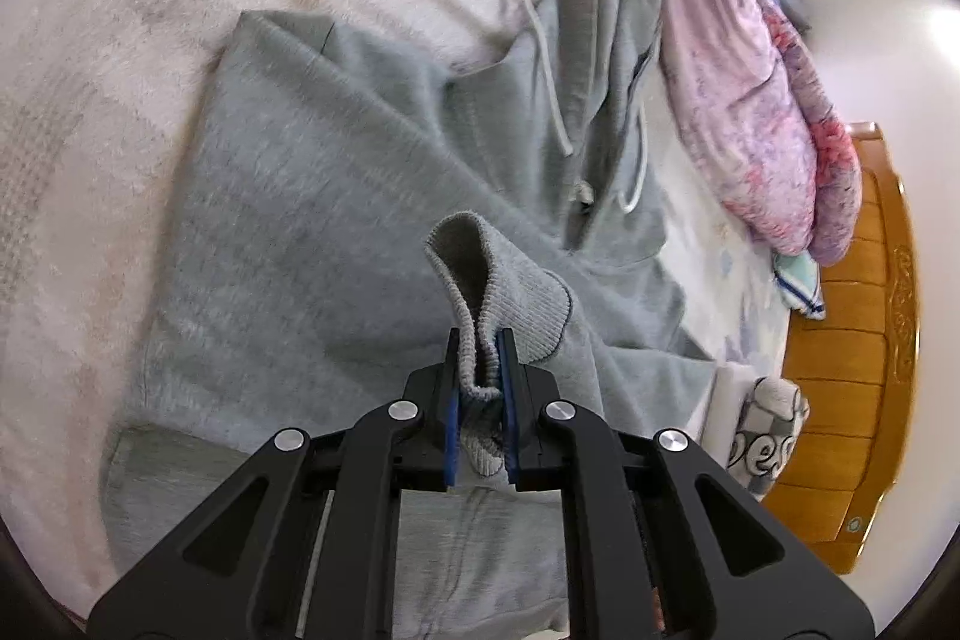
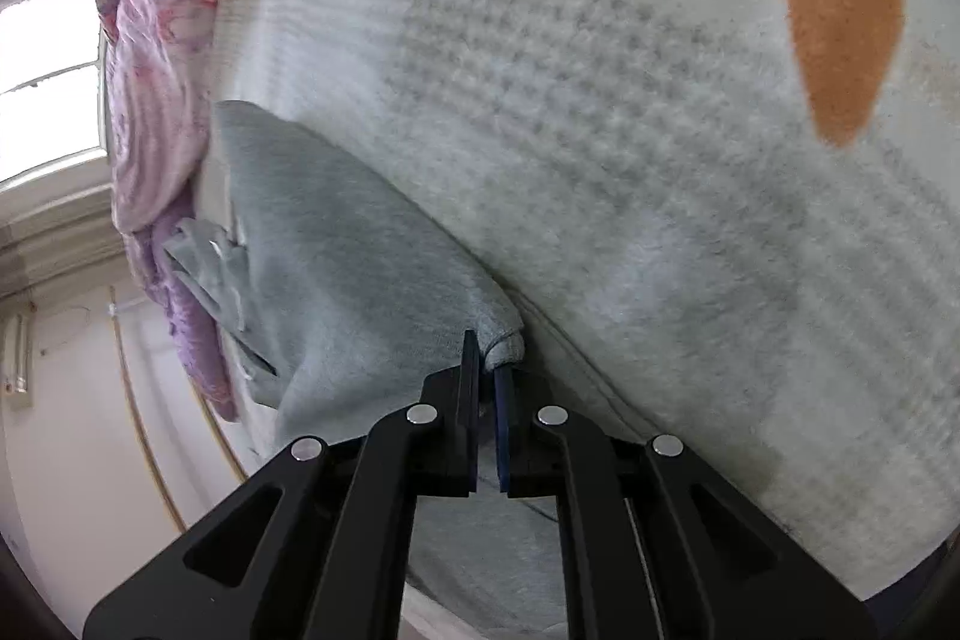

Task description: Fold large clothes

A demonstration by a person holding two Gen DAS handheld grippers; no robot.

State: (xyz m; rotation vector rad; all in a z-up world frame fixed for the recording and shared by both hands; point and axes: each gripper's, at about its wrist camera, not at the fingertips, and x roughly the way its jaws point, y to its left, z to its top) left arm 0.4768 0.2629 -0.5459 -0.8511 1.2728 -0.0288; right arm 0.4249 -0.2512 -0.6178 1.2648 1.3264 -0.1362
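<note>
While both jaws pinch the grey hoodie (image 1: 336, 196), cuff (image 1: 480, 280) left, edge right, bare blanket (image 2: 600, 100) surrounds it

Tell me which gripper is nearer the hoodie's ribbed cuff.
Left. The left gripper is shut on the ribbed cuff itself, holding it above the grey hoodie. The right gripper pinches a plain fabric edge of the hoodie; no cuff shows in its view.

Grey hoodie (image 1: 312, 196) spread flat on fleece blanket, white drawstrings loose, ribbed cuff (image 1: 480, 292) lifted upright.
</note>
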